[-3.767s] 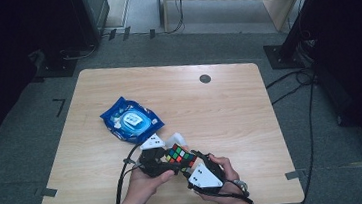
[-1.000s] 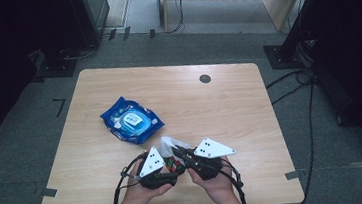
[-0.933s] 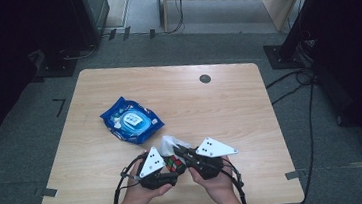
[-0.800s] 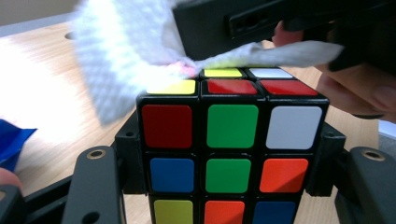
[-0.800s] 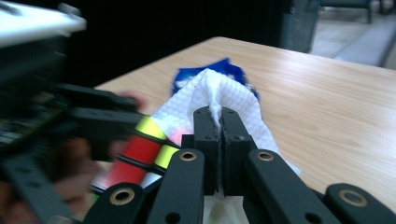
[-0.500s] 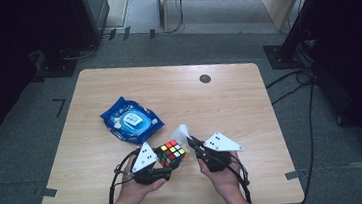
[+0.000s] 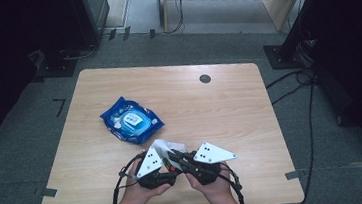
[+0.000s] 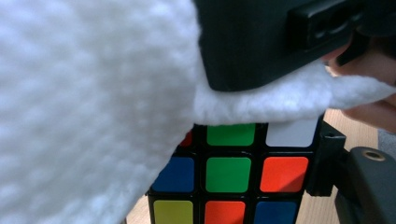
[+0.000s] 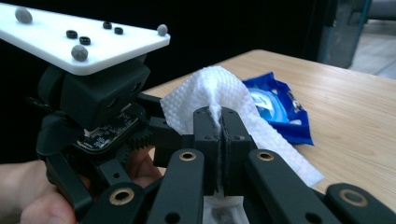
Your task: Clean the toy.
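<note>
White textured wipe (image 9: 219, 88) is pinched tight between the closed jaws of the right tool (image 9: 219, 135), and it's being rubbed over the colour cube (image 8: 229, 175), which is clamped in the left tool (image 7: 167, 166) with its jaws spread wide around it, near the front edge of the table (image 7: 250, 115).

What could go wrong: the cube is gripped only by two sides, so a hard swipe could twist it loose or turn a layer. The wipe is held by a small fold, so it could be pulled out of the jaws if it snags on a cube corner. So much cloth is draped over the cube that dirty spots could easily be missed.

Labels: the blue wipes pack (image 7: 131, 120) has a white label, but nothing on it can be read. No brand can be made out on the cube either.
</note>
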Available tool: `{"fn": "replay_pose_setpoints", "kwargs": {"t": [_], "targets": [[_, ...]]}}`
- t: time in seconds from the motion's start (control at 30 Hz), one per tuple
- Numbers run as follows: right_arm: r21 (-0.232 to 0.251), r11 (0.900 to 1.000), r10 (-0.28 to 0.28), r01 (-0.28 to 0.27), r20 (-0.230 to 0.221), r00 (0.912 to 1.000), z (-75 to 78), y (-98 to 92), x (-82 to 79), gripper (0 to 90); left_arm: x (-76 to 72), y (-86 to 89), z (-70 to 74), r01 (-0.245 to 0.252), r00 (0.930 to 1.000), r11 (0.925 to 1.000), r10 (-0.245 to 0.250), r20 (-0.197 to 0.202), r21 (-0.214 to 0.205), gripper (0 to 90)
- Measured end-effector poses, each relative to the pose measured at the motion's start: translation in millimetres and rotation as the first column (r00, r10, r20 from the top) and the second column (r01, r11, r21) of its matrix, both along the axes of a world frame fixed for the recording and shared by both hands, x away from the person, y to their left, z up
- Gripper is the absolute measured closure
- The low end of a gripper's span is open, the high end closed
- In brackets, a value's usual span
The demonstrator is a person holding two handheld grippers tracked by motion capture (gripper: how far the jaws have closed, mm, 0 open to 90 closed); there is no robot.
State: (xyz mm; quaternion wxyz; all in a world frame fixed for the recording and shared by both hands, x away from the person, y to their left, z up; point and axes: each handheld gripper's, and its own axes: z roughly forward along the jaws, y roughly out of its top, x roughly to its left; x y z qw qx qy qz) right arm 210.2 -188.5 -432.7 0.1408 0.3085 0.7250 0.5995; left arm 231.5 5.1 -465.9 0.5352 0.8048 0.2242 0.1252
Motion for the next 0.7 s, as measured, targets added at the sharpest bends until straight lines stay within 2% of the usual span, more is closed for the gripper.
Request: {"fn": "replay_pose_setpoints", "kwargs": {"t": [0.1,0.2,0.37,0.47,0.53,0.6,0.63,0.67,0.7], "targets": [[-0.007,0.9998,-0.019,0.019,0.008,0.9998,-2.7,-3.1,3.4,88.0,1.3,1.2,-0.9,0.0,0.9999,1.0,0.0,-0.01,-0.01,34.2],[0.007,0.9991,-0.041,0.041,0.0,0.9992,-8.3,-8.4,8.1,87.9,2.0,2.3,-0.7,-0.004,0.9999,1.0,0.004,-0.01,-0.001,34.2],[0.027,0.9961,-0.083,0.084,-0.03,0.9961,-15.0,-20.3,16.4,87.7,1.6,2.8,0.5,-0.008,0.9999,1.0,0.008,-0.011,-0.004,34.2],[0.001,0.995,-0.1,0.1,-0.046,0.9939,-18.3,-25.0,21.2,86.9,1.7,2.3,-0.2,-0.012,0.9999,0.9999,0.012,-0.01,0.005,34.3],[-0.032,0.9905,-0.136,0.134,-0.076,0.9878,-22.2,-28.7,27.2,86.5,1.5,3.1,-0.3,-0.011,0.9999,0.9999,0.011,-0.003,-0.002,34.2],[-0.127,0.9744,-0.199,0.185,-0.105,0.9744,-30.0,-32.3,34.5,86.0,1.3,6.0,3.7,-0.007,1.0,0.9992,0.007,0.004,-0.038,34.3],[-0.148,0.9676,-0.223,0.204,-0.119,0.9676,-35.7,-35.2,37.6,86.0,1.4,6.9,6.1,-0.013,0.9998,0.9994,0.013,0.014,-0.033,34.3],[-0.149,0.9623,-0.249,0.228,-0.142,0.9582,-42.0,-40.2,40.8,86.1,1.5,7.2,6.6,-0.018,0.9996,0.9995,0.018,0.02,-0.026,34.3],[-0.15,0.9592,-0.262,0.239,-0.154,0.9527,-44.7,-43.2,42.8,86.3,1.6,7.8,6.2,-0.027,0.9992,0.9995,0.027,0.028,-0.015,34.3]]}}
